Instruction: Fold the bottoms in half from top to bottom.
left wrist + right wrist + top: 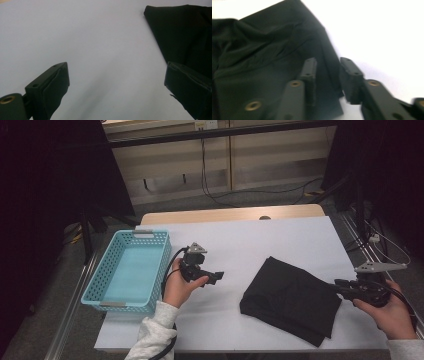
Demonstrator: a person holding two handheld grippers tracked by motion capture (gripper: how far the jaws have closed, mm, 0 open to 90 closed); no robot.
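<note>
A folded black cloth (290,297) lies on the right half of the white table (240,240). My right gripper (341,286) is at the cloth's right edge, pointing left and held by a hand. In the right gripper view its jaws (328,62) stand a little apart over the cloth's (262,50) edge, with a gap between the pads, so it is open. My left gripper (218,276) hovers mid-table, left of the cloth and pointing toward it. Its jaws (115,67) are wide open over bare table, and the cloth (182,32) lies beyond them at the right.
A light blue plastic basket (134,234) stands at the table's left edge, with nothing inside. Bare white surface lies between the basket and the cloth. Cables run along the floor beyond the table's far wooden edge (230,214).
</note>
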